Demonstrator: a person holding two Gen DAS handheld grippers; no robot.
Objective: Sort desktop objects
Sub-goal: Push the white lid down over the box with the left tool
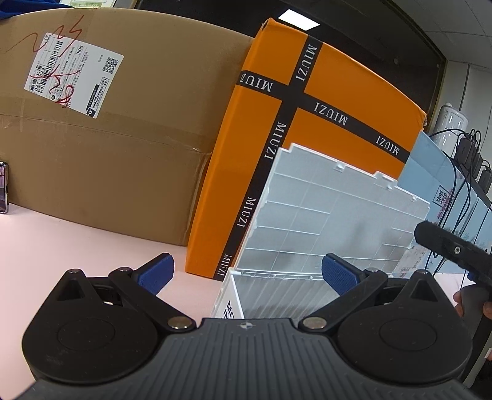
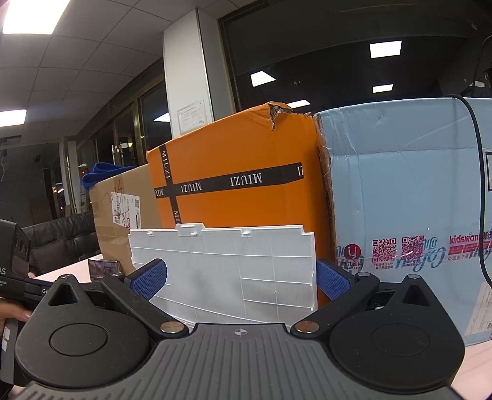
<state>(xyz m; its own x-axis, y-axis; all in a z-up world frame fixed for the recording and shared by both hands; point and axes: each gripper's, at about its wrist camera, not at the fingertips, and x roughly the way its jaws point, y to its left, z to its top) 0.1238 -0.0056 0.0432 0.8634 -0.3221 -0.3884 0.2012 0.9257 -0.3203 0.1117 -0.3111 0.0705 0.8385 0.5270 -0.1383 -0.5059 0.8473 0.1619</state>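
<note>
Both the left tongs [image 1: 247,274] and right tongs [image 2: 241,278] gape wide, holding nothing. The white gridded plastic organiser box [image 1: 323,215], lid raised, stands before the orange cardboard box [image 1: 338,92] at the pale pink desk's [image 1: 77,246] back edge.

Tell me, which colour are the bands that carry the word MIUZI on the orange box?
Black bands with white letters, crossing the orange box; clearest in the right wrist view.

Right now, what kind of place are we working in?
Probably an office after hours: a suspended tile ceiling with panel lights, a pale desk lined with shipping cartons such as the orange MIUZI box, and plugged-in chargers along the wall.
</note>
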